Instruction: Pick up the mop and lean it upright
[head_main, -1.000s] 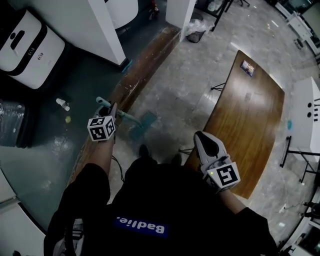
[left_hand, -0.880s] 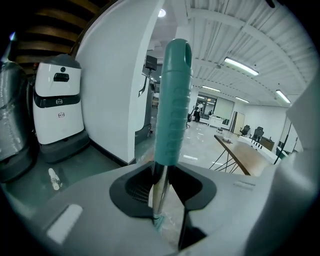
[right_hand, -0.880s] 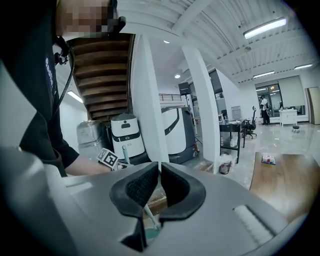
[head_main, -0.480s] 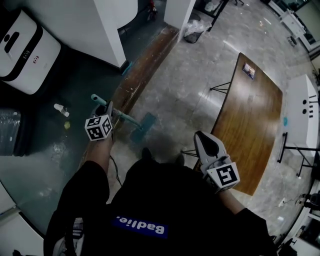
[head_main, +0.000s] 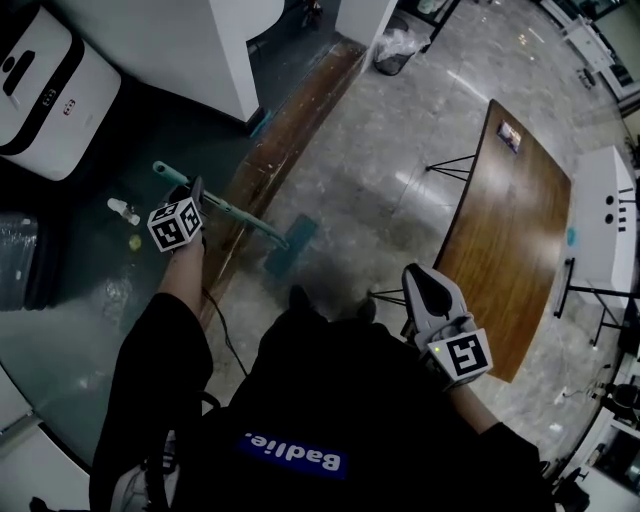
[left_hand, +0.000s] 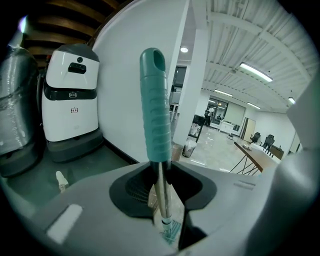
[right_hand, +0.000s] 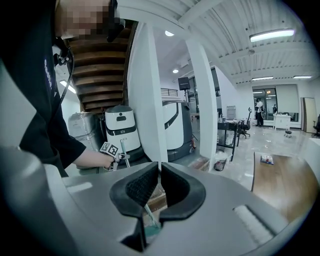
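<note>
Jaws of left gripper (left_hand: 160, 175) clamped on the mop (head_main: 250, 222) shaft, which has swung left toward the wall (head_main: 220, 60), nearing a lean; right gripper's (right_hand: 159, 175) jaws together, empty.

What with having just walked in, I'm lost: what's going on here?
A person holds a gripper in each hand. The left gripper is clamped on the mop, on its metal shaft just below the teal grip. The mop is slanted, with its head down near a wooden floor strip. The right gripper is shut and empty, beside the wooden table. The mop isn't leaned upright yet.
</note>
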